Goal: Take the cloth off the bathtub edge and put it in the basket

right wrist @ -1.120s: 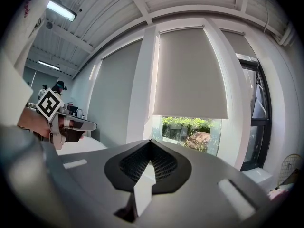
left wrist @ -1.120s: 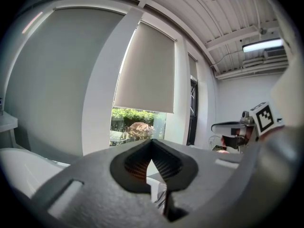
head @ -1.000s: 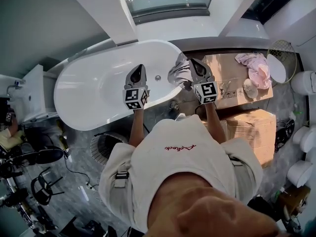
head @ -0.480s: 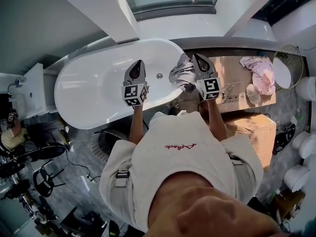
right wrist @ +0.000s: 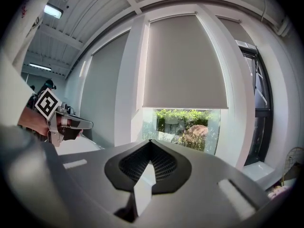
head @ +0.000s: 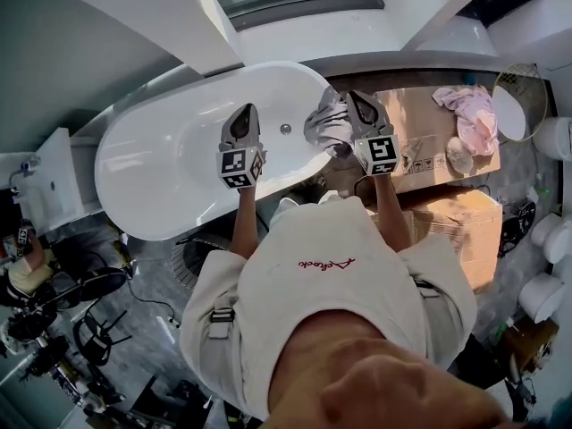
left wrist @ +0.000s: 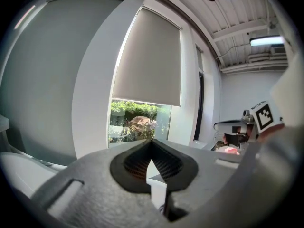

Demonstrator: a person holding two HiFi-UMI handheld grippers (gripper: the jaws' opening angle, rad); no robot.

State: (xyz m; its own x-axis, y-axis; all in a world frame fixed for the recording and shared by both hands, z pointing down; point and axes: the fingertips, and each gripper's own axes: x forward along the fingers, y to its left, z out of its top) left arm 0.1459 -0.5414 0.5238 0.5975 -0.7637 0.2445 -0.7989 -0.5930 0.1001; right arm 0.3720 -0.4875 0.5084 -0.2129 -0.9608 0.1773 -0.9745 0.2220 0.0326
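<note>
Both claws have edged forward, clenched and empty: the left claw over the bathtub, the right claw just beside the grey cloth draped on its edge.

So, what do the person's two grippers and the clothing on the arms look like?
Both the left gripper and the right gripper have grey bodies, jaws lined with black ribbed pads, and a cube with black-and-white square markers. The person wears a white short-sleeved shirt with small red lettering.
</note>
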